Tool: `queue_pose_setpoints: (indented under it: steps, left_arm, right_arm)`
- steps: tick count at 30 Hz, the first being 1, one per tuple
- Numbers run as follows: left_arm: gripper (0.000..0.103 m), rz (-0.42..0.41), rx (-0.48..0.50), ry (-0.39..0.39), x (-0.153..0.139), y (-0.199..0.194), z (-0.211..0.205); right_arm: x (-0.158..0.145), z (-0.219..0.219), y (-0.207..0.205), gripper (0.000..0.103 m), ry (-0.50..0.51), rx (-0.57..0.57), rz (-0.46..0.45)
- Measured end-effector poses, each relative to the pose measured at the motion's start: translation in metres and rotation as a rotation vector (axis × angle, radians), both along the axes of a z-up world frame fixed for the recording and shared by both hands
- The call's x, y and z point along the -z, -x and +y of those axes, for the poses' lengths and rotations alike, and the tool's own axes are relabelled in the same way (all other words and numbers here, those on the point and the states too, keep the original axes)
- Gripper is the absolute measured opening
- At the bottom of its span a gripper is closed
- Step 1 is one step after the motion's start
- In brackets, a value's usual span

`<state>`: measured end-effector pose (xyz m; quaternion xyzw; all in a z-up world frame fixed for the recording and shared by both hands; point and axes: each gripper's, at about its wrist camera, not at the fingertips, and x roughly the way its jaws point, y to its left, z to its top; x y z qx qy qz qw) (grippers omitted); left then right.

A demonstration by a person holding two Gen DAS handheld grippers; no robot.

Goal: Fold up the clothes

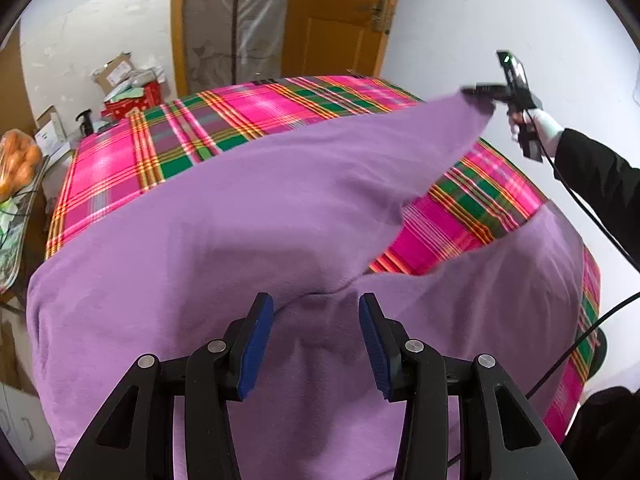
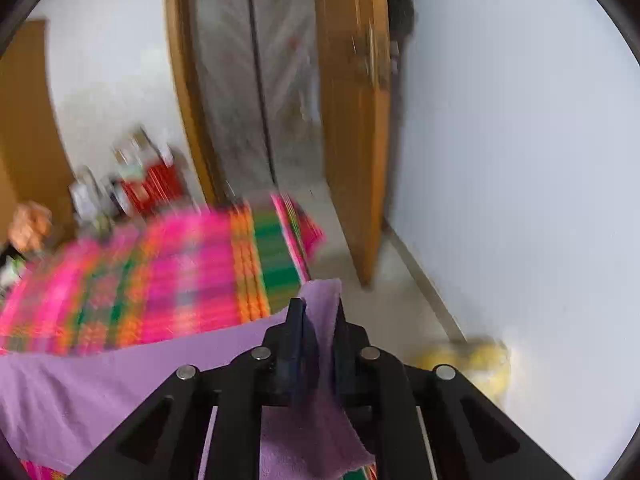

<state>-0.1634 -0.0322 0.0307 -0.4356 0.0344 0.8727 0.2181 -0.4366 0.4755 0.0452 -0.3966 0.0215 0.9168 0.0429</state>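
Lifting a sleeve of the purple garment [image 1: 248, 216] off the plaid bed [image 1: 120, 168], right gripper [image 2: 318, 320] clamped on its cuff. Left gripper [image 1: 316, 312] half open, empty, above the body cloth. Best carried across slack-free, pinch kept firm.

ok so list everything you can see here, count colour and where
garment: 1, purple, spread over the bed, one corner lifted
bedcover: 1, pink-green plaid, on the bed
door: 1, orange-brown, far wall
boxes: several, brown and red, far left corner
oranges: one bag, orange, left edge
left tongs: 1, black with blue pads, open above the garment
right tongs: 1, black, shut on the garment's corner
hand: 1, white glove, holding the right tongs
sleeve: 1, black, right edge
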Motion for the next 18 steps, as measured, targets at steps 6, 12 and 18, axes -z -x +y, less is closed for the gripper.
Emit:
queue_pose_setpoints:
  steps: [6,12,18]
  left_arm:
    - [0.047,0.001,-0.019,-0.012,-0.002,0.002,-0.009]
    - [0.047,0.003,-0.023,-0.019,-0.003,0.003,-0.010]
    - [0.047,-0.002,-0.033,-0.019,-0.003,0.003,-0.009]
  right_arm:
    - [0.029,0.045,-0.019,0.031,0.178,0.171,-0.019]
    - [0.064,0.077,-0.054,0.039,0.553,0.204,-0.046]
    - [0.081,0.075,-0.063,0.039,0.651,0.202,-0.087]
